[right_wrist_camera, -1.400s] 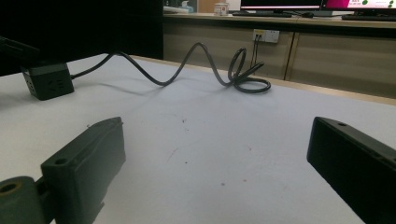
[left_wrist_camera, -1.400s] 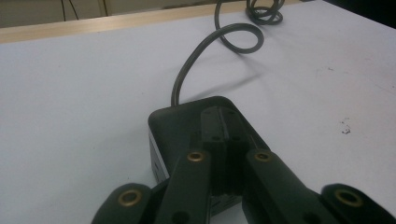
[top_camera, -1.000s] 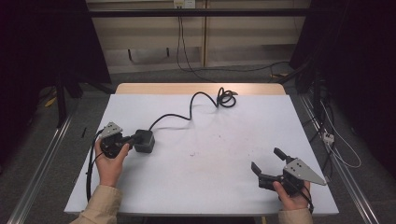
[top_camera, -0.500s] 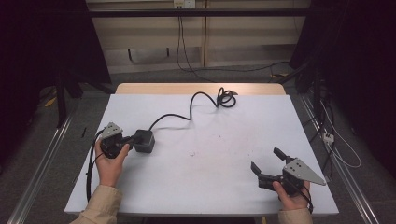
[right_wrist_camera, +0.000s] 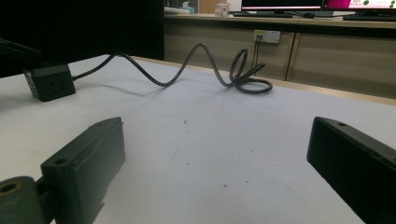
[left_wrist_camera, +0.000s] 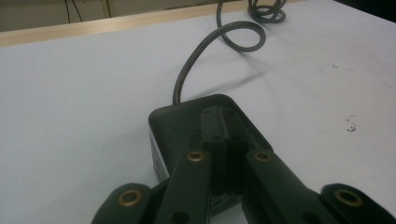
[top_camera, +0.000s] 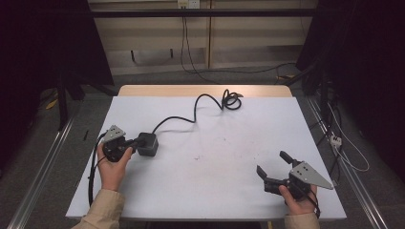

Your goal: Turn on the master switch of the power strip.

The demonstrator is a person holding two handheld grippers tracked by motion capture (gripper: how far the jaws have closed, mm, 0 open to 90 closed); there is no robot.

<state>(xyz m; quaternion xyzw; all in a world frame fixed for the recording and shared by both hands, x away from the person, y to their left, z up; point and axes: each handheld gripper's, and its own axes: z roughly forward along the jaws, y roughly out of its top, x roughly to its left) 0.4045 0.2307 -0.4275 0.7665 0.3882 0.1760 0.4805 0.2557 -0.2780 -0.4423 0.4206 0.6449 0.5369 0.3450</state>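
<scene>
Here the left gripper point(top_camera: 138, 142) sits at the left side of the white table point(top_camera: 215, 191), held in the person's left hand point(top_camera: 113, 167). Its jaws are pressed together, tip against tip, and they lie over the top of a dark cube point(top_camera: 148, 144) (a small power block with rounded corners, by the look of it). In the left gripper view the closed jaws cover the near part of the cube point(left_wrist_camera: 187, 116), with nothing pinched between them; whether they actually touch its top cannot be told.

A black cable point(top_camera: 191, 114) leaves the far side of the cube, runs toward the far edge of the table, arches up, and ends in a loose coil point(top_camera: 231, 100) near the table's far edge, right of centre. From the right gripper view the cube point(right_wrist_camera: 49, 81) stands far left on the table and the coil point(right_wrist_camera: 250, 77) lies beyond the middle.

The right gripper point(top_camera: 272, 167) rests at the near right corner, held in the right hand point(top_camera: 298, 200), well apart from the cube. Its jaws stand wide, with bare table between them. The tabletop shows a few small dark specks point(top_camera: 210, 155) near the middle.
</scene>
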